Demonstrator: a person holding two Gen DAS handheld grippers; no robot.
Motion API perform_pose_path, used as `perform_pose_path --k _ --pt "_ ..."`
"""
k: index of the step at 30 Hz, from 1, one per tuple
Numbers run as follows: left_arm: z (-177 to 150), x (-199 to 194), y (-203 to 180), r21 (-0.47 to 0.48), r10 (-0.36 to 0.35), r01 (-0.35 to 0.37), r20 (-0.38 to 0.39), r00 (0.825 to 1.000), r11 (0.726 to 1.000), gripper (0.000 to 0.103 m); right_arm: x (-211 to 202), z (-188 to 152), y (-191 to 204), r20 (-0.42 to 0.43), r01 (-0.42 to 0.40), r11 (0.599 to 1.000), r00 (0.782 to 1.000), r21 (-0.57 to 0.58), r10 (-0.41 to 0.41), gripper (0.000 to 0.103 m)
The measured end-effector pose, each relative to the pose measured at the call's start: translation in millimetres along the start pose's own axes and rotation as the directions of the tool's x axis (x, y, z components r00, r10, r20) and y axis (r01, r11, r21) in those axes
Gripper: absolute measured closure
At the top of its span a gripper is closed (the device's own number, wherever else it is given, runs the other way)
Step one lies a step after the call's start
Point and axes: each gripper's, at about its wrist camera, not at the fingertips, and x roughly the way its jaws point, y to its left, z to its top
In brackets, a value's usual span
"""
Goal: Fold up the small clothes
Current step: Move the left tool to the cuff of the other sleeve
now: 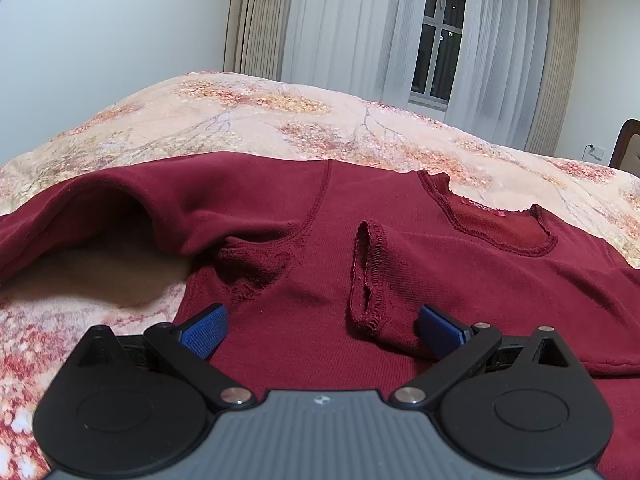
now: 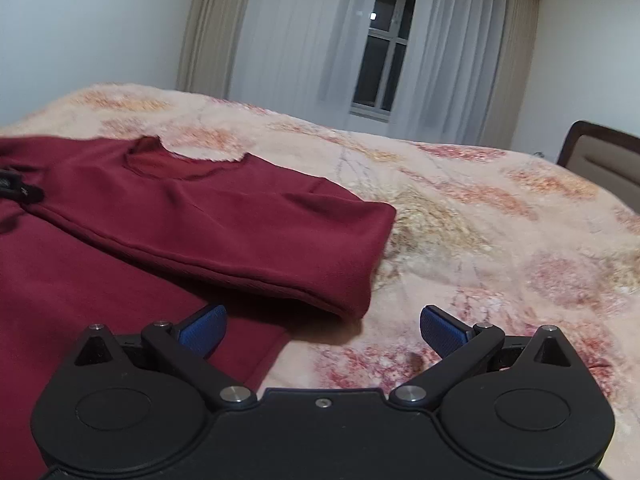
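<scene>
Left hand-held gripper (image 1: 323,330): spread wide over the shirt, its blue pads (image 1: 206,330) well apart and gripping nothing; red cloth lies between and under them.
Right hand-held gripper (image 2: 323,330): also spread wide and holding nothing; its left pad sits over the shirt's edge, its right pad over bare blanket.
Shirt (image 1: 304,264): a dark red long-sleeved top lying on the bed, nearest thing beyond both grippers.
Cuff (image 1: 368,276): the end of one sleeve, laid across the shirt's body just ahead of the left gripper, with frayed stitching at its opening.
Other sleeve (image 2: 256,240): folded in over the shirt's body, its fold reaching toward the right gripper.
Raised fold (image 1: 120,216): on the shirt's left side the cloth arches up off the blanket, leaving a shadowed hollow.
Neckline (image 1: 496,224): at the shirt's far end, with a small pink label inside.
Blanket (image 2: 480,220): fuzzy, peach with reddish flower patches, spread under and beyond the shirt.
Headboard (image 2: 600,160): right of the shirt, at the bed's far edge.
Curtains (image 1: 352,28): past the bed, pale and sheer, parted on a dark window (image 1: 438,32).
</scene>
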Motion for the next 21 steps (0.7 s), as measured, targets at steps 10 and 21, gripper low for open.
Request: perform_pose_path --k 10,21 --pt "0 0 0 0.001 0.002 -0.002 0.002 1.000 1.000 0.000 18 1 -34 -0.001 0.248 0.941 0.967 0.230 -0.254 0.001" --pt "-1 0 0 0.003 0.003 -0.003 0.004 1.000 1.000 0.000 18 -9 -33 -0.051 0.291 0.921 0.956 0.259 -0.288 0.001"
